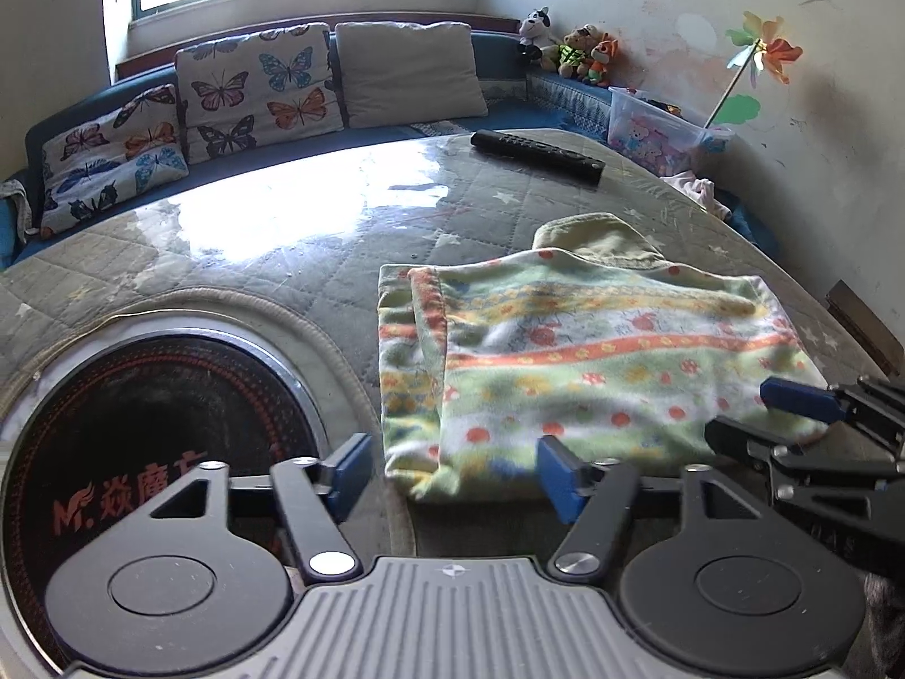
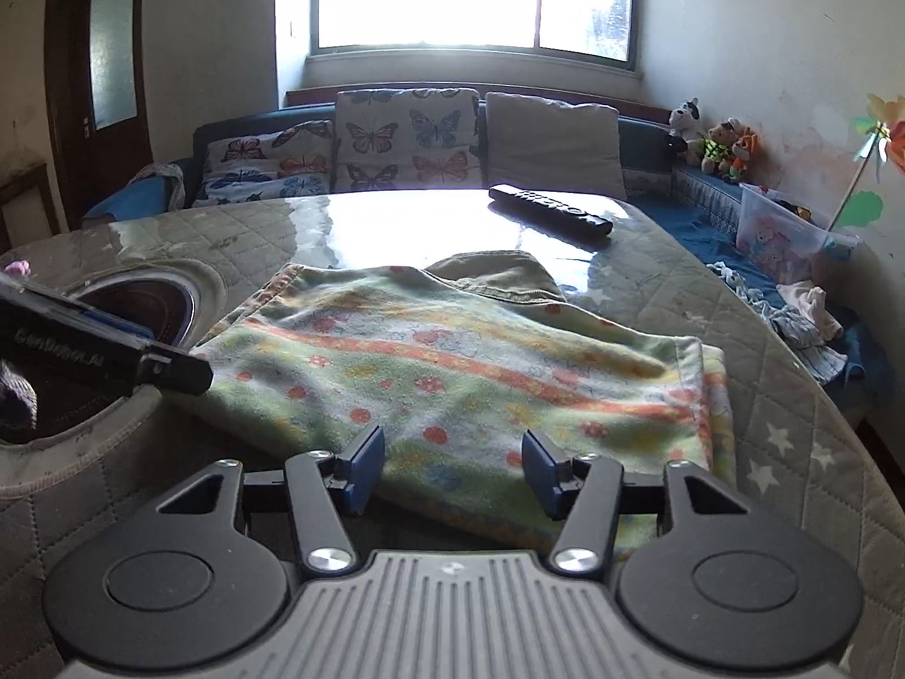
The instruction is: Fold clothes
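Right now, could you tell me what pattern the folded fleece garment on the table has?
Pale green with orange flower-dotted stripes, clearest in the right wrist view.

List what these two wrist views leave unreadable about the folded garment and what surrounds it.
- Beige garment: mostly hidden under the patterned garment in both views.
- Patterned garment's near edge: blocked by the left gripper in the left view and the right gripper in the right.
- Round inset in the table: cut off by the left view's edge.
- Remote: buttons too small to read.
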`<state>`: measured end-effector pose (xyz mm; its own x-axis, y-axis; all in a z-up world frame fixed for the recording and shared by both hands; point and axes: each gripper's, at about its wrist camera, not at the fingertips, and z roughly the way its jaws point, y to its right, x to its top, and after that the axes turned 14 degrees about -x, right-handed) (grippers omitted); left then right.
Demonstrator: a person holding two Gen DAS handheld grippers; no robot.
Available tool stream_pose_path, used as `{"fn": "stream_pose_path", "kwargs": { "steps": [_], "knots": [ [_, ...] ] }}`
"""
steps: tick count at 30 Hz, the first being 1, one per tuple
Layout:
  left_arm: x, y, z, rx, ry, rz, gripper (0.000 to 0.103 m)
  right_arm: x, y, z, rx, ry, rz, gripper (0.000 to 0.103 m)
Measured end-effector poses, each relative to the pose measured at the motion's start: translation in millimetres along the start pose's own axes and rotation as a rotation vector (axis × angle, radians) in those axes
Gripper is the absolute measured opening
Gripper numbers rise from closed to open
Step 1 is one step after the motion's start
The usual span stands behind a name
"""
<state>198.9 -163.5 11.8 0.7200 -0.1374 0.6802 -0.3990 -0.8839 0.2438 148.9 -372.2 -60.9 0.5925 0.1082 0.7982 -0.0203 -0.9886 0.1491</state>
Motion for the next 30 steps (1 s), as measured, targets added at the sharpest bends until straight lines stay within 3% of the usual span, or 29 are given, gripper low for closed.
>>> {"fn": "stream_pose_path", "kwargs": {
  "steps": [5,15,17,30],
  "knots": [
    [-9.8,6.1,-9.6,-0.002,0.017,0.018,0.081,-4.7,3.7,-10.8,-0.011,0.01,0.027,0.076],
    [-32.3,17.7,-28.4,-0.031,0.045,0.031,0.099,-24.2,-0.4,-29.2,-0.034,0.002,0.052,0.101],
    [-36.9,20.5,-31.5,-0.03,0.053,0.038,0.103,-27.4,-2.0,-32.9,-0.038,0.003,0.048,0.103],
    [-59.0,20.8,-44.9,-0.012,0.027,0.003,0.103,-42.8,-11.3,-44.8,-0.081,-0.029,0.052,0.103]
  ]
}}
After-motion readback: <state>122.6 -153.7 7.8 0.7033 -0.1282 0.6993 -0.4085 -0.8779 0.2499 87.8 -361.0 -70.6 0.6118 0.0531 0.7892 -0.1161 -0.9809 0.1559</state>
